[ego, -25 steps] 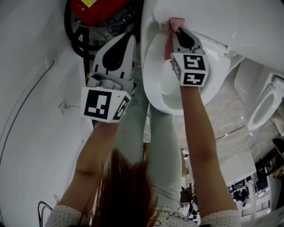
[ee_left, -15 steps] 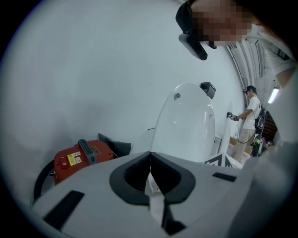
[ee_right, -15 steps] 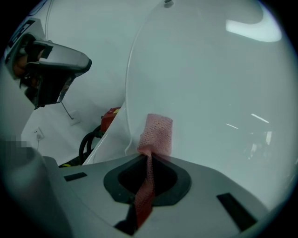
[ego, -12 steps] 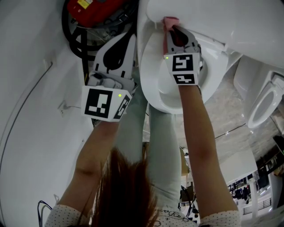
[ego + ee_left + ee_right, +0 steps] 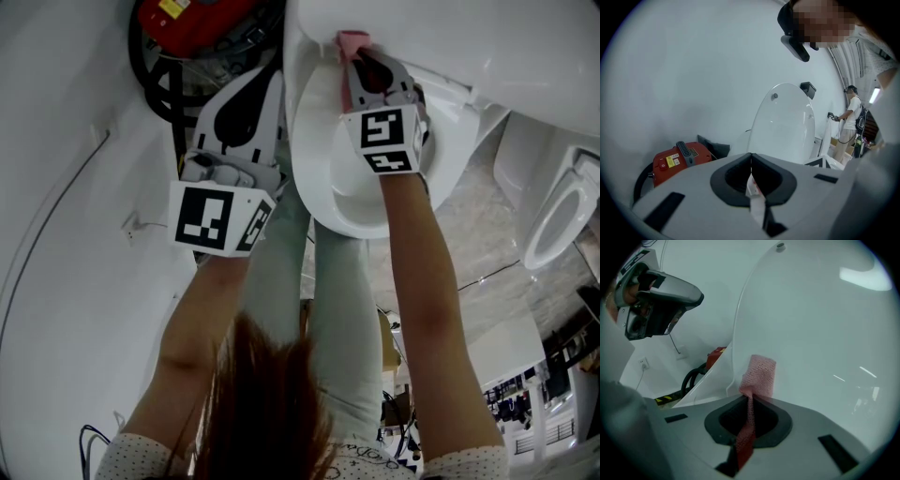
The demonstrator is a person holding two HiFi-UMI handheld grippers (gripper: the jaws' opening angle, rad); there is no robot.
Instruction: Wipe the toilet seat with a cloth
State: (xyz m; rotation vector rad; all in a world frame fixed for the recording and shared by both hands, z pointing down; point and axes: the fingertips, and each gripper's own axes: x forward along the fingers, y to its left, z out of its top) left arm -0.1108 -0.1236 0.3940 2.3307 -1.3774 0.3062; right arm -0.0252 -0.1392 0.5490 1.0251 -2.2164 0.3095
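**Head view: the cloth creeps along the back of the toilet**

Head view first, nearest to the person: the left gripper [image 5: 267, 86] hangs just beside the bowl's left edge and has not shifted over the last second. Its own view shows the jaws together, with a pale strip [image 5: 754, 194] caught in the seam. I cannot tell what that strip is.

Farther out, the right gripper [image 5: 361, 58] reaches over the toilet seat [image 5: 314, 178]. It has slid a little away from the person and toward the left. Its jaws are clamped on the pink cloth [image 5: 759, 373], which runs down through the gap between them. The cloth's loose end lies flat against the white surface of the raised lid [image 5: 811, 333], low down, close to where the lid meets the seat. From above, the cloth [image 5: 352, 42] peeks out just past the gripper's tips at that same junction.

This small slide reads as a wiping stroke in progress along the back edge. The nearer curve of the seat ring probably remains to be covered. The left gripper takes no part in the wiping.

Beyond the toilet, against the wall, sits a red machine [image 5: 187, 19] with a black hose [image 5: 155, 75].
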